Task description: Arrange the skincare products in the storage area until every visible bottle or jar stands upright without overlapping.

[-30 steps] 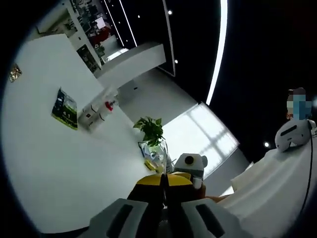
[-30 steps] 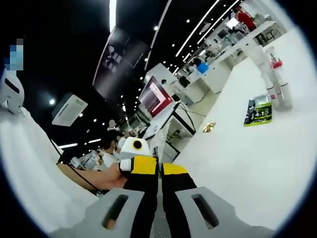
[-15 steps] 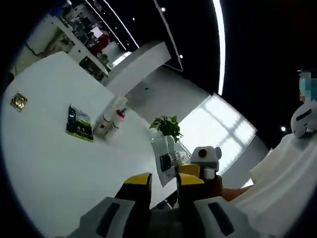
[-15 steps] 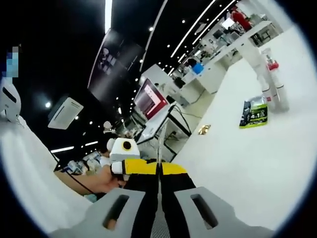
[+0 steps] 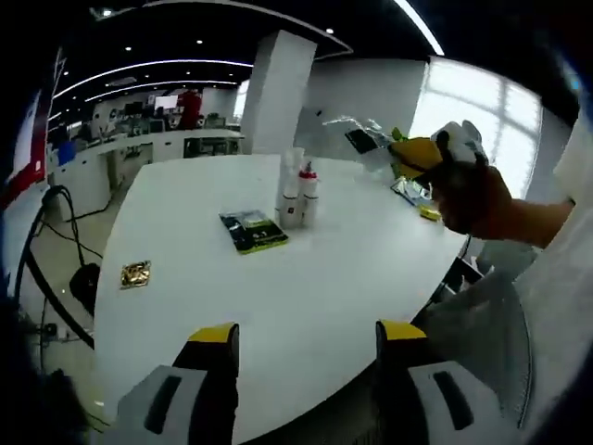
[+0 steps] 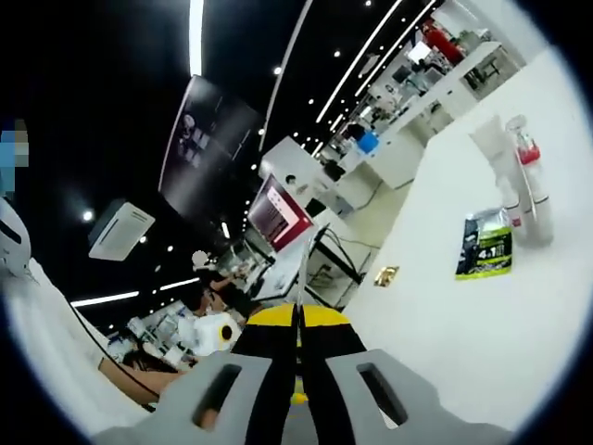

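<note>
White counter [image 5: 306,278] is spreading across the middle of the left gripper view and lying along the right side of the right gripper view [image 6: 482,324].

Left tongs [image 5: 308,338] are rising from the bottom edge, jaws spread wide, nothing between them. Right tongs [image 6: 298,320] are showing at bottom centre of their own view, jaws pressed together with no visible gap and apparently nothing held. The same tongs are appearing at upper right of the left gripper view [image 5: 412,153], gripped by a hand [image 5: 473,190].

Cluster of bottles [image 5: 295,190] is standing upright near the counter's centre, just above mid-frame; in the right gripper view they are sitting at right [image 6: 523,185]. Whether they are touching one another is too small to tell. Green packet [image 5: 253,230] is lying flat just beside them, lower left. Small gold packet [image 5: 135,273] is lying well apart, toward the left edge.

Progress, as a judgement: neither pair of tongs is reaching the products, so arranging is not yet under way. The bottles already look upright; the flat packets are remaining to deal with.
</note>
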The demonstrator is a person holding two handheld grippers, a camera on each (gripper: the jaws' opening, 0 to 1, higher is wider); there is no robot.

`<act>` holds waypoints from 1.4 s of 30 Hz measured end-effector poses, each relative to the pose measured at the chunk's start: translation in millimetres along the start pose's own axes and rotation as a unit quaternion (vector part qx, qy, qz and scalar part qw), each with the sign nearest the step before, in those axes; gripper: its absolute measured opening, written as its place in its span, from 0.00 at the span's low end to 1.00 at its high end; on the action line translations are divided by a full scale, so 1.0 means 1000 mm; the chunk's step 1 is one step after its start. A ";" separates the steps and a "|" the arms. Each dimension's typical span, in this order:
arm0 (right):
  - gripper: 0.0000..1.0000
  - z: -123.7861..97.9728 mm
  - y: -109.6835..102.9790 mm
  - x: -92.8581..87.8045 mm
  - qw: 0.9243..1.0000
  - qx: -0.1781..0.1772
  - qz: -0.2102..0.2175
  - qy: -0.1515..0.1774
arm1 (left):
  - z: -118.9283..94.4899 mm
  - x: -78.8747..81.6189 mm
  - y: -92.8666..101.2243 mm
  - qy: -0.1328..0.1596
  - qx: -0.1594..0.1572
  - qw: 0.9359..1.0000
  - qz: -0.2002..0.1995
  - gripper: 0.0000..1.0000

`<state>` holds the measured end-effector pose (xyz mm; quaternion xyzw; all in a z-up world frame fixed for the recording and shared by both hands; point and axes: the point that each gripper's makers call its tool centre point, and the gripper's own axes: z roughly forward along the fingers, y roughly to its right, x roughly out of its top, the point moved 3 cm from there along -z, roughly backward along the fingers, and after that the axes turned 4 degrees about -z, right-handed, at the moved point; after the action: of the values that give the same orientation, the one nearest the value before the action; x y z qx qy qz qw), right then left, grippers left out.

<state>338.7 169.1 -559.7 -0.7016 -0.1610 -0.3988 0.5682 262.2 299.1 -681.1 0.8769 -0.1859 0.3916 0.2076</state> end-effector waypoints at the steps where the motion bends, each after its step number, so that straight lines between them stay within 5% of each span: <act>1: 0.00 0.003 0.000 0.003 1.000 0.000 -0.003 -0.001 | 0.003 -0.005 0.002 -0.008 0.005 1.000 0.012 0.60; 5: 0.00 0.017 0.001 0.020 1.000 0.000 -0.014 -0.003 | 0.016 -0.012 0.000 -0.023 0.044 0.995 0.087 0.58; 11: 0.00 0.044 0.006 0.051 0.999 -0.009 -0.037 0.003 | 0.023 -0.018 -0.025 -0.037 0.095 0.993 0.063 0.54; 14: 0.00 0.055 0.011 0.061 0.999 -0.013 -0.036 0.008 | 0.026 -0.030 -0.030 -0.069 0.109 0.989 0.073 0.50; 28: 0.00 0.118 0.072 0.098 0.997 -0.053 0.050 0.037 | 0.026 -0.045 -0.038 -0.107 0.127 0.982 0.088 0.45; 34: 0.00 0.148 0.106 0.095 0.993 -0.084 0.084 0.024 | 0.024 -0.050 -0.039 -0.118 0.128 0.981 0.083 0.41; 42: 0.00 0.181 0.157 0.063 0.982 -0.138 0.126 -0.016 | 0.022 -0.053 -0.040 -0.122 0.128 0.981 0.075 0.37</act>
<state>553.3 274.7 -625.1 -0.7945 -0.0235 -0.3308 0.5087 262.1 330.0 -743.3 0.9211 -0.2232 0.3165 0.0393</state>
